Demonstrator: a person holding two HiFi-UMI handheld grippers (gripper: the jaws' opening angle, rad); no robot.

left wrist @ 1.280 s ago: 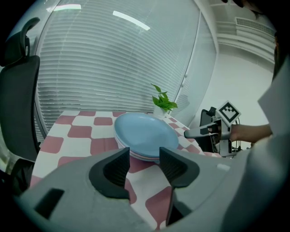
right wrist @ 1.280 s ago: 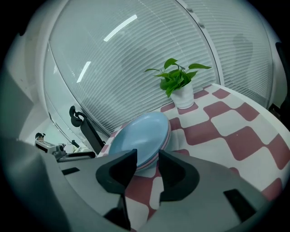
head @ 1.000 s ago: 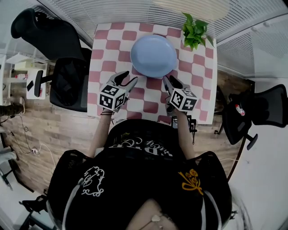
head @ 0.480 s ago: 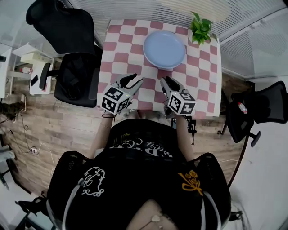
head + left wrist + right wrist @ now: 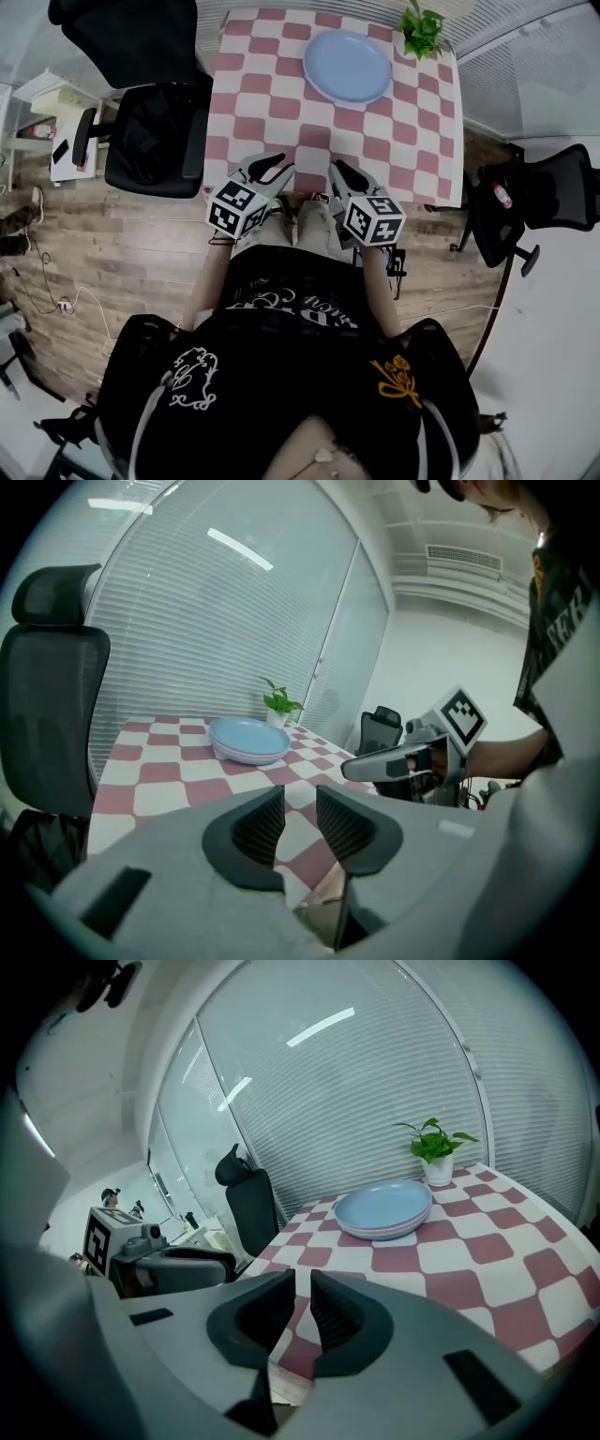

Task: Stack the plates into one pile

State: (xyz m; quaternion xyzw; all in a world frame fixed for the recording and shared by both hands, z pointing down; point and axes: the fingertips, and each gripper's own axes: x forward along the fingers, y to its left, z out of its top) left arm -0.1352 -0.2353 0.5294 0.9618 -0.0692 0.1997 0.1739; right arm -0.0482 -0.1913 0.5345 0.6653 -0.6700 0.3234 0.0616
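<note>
A pile of light blue plates [image 5: 347,66] sits at the far side of the pink-and-white checked table [image 5: 262,103]; it also shows as the plate pile [image 5: 248,740] and the plate pile [image 5: 382,1210] in the two gripper views. My left gripper [image 5: 270,167] and right gripper [image 5: 339,173] hang side by side at the table's near edge, well short of the plates. The left gripper [image 5: 300,799] has just been closing and keeps a narrow gap with nothing in it. The right gripper [image 5: 302,1283] has also just been closing, its gap slimmer and empty.
A small potted plant [image 5: 422,28] stands at the table's far right corner behind the plates. A black office chair [image 5: 150,131] stands left of the table, another chair [image 5: 534,206] to the right. Wooden floor lies below my grippers.
Both grippers have drawn back from the plate pile to the table's near edge. Their jaws have narrowed. The plates have stayed in place.
</note>
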